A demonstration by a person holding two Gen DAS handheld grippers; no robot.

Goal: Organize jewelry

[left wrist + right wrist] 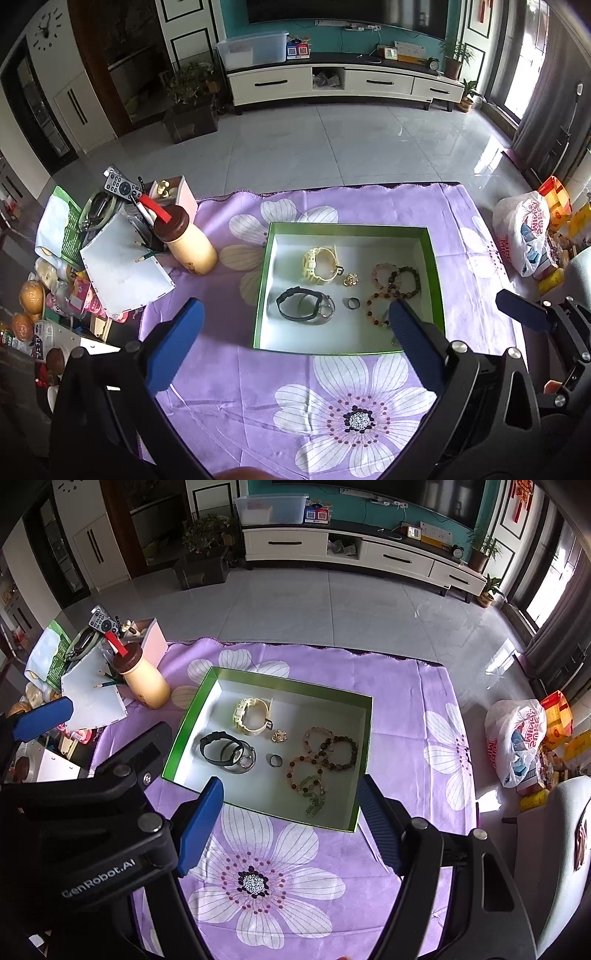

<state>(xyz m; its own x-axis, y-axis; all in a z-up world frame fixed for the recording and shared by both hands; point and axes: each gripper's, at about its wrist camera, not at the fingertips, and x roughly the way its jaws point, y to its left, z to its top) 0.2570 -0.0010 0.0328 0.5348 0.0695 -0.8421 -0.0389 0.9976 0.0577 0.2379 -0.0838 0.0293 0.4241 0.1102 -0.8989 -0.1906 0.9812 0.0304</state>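
A green box [347, 229] with a white inside sits on the purple flowered cloth [229, 376]. In it lie a cream watch [319, 266], a black watch [295, 304], a small gold brooch [350, 279], a dark ring [353, 303] and several bead bracelets [399, 278]. My left gripper [295, 305] hovers over the box's near half, jaws wide open and holding nothing. Its right finger [410, 332] hides part of an amber bracelet. In the right wrist view, my right gripper [290, 783] stands open and holds nothing above the near rim of the box [291, 688]. A green pendant [314, 802] lies beside the bracelets [334, 751].
A cream bottle [188, 243], papers, a remote [120, 184] and other clutter crowd the table's left end. A printed plastic bag [524, 236] and packets lie off to the right. A grey chair [561, 812] stands at the right.
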